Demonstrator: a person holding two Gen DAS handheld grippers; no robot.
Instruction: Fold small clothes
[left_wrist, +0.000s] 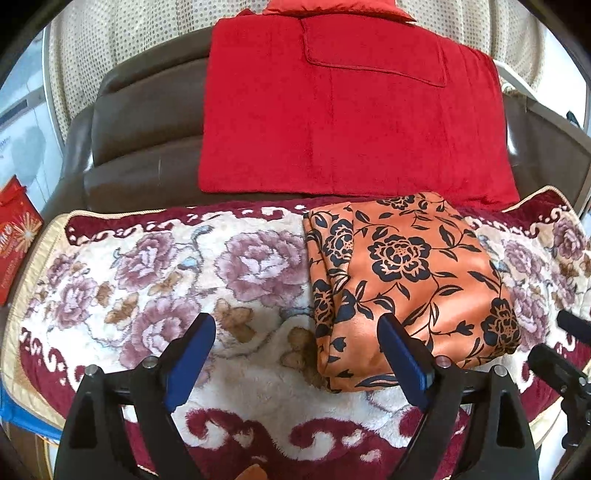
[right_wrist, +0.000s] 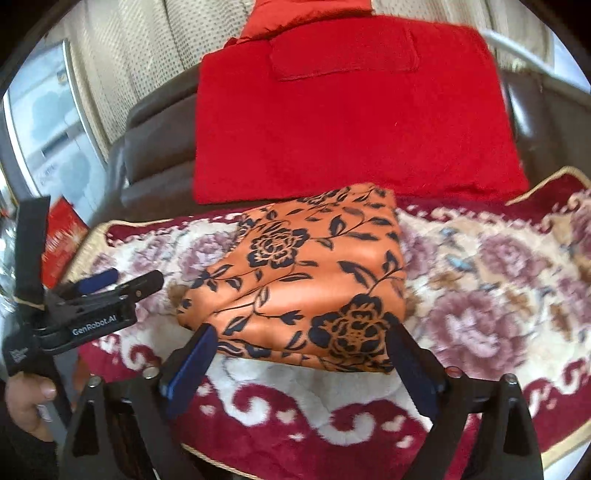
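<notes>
An orange garment with a black flower print (left_wrist: 410, 280) lies folded into a compact bundle on the floral plush sofa cover (left_wrist: 166, 266). It also shows in the right wrist view (right_wrist: 310, 284). My left gripper (left_wrist: 297, 325) is open and empty, hovering just in front of the bundle's near left corner, its right finger next to the fabric. My right gripper (right_wrist: 299, 336) is open and empty, its two fingers straddling the bundle's near edge. The left gripper (right_wrist: 118, 282) appears at the left of the right wrist view, beside the bundle.
A red cushion cover (left_wrist: 351, 110) drapes over the brown leather sofa back (left_wrist: 140, 133) behind the bundle. A red printed bag (left_wrist: 14, 236) stands at the far left. The sofa cover (right_wrist: 498, 288) extends to the right of the bundle. A hand (right_wrist: 26, 398) holds the left gripper's handle.
</notes>
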